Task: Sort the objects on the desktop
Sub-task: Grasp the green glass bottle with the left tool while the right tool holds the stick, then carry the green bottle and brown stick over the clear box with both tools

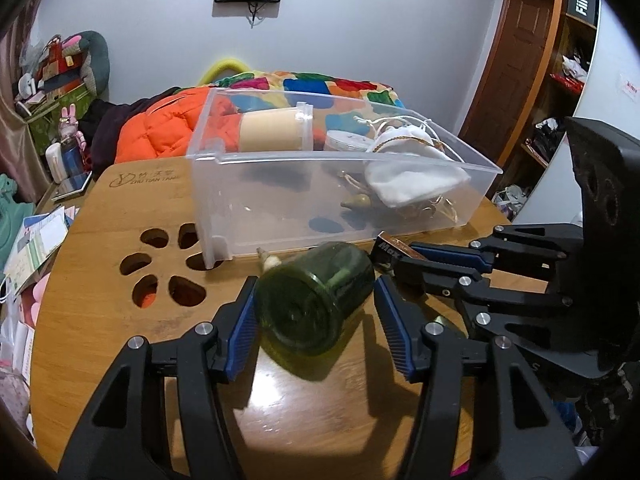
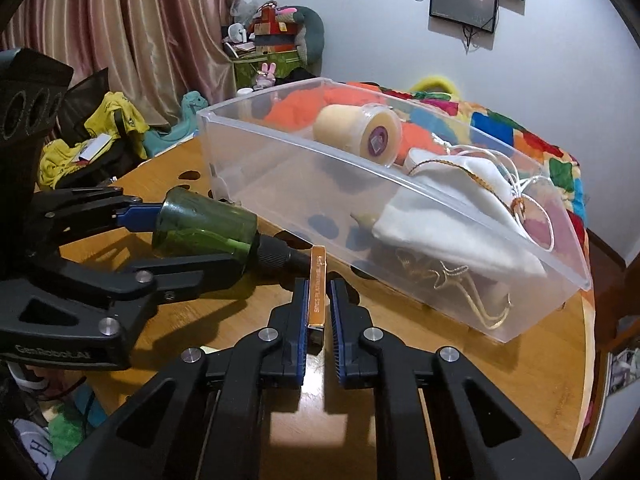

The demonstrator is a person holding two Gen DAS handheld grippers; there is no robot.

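Note:
A dark green glass bottle [image 1: 316, 296] with a black cap lies on its side on the wooden table [image 1: 100, 248]. My left gripper [image 1: 314, 308] is around it, left pad touching, right pad slightly apart. In the right wrist view the bottle [image 2: 204, 228] sits between the left gripper's fingers. My right gripper [image 2: 319, 304] holds a thin copper-coloured box [image 2: 317, 292], the left pad against it, a small gap on the right; the box also shows in the left wrist view [image 1: 394, 249]. A clear plastic bin [image 1: 336, 184] behind holds a cream jar [image 2: 360, 130], a white pouch [image 2: 448, 216] and gold chains.
The table has paw-shaped cut-outs [image 1: 160, 264] at the left. A bed with an orange jacket [image 1: 156, 132] and a colourful quilt [image 1: 340, 88] lies behind the bin. Papers and clutter [image 1: 36, 240] lie off the table's left edge.

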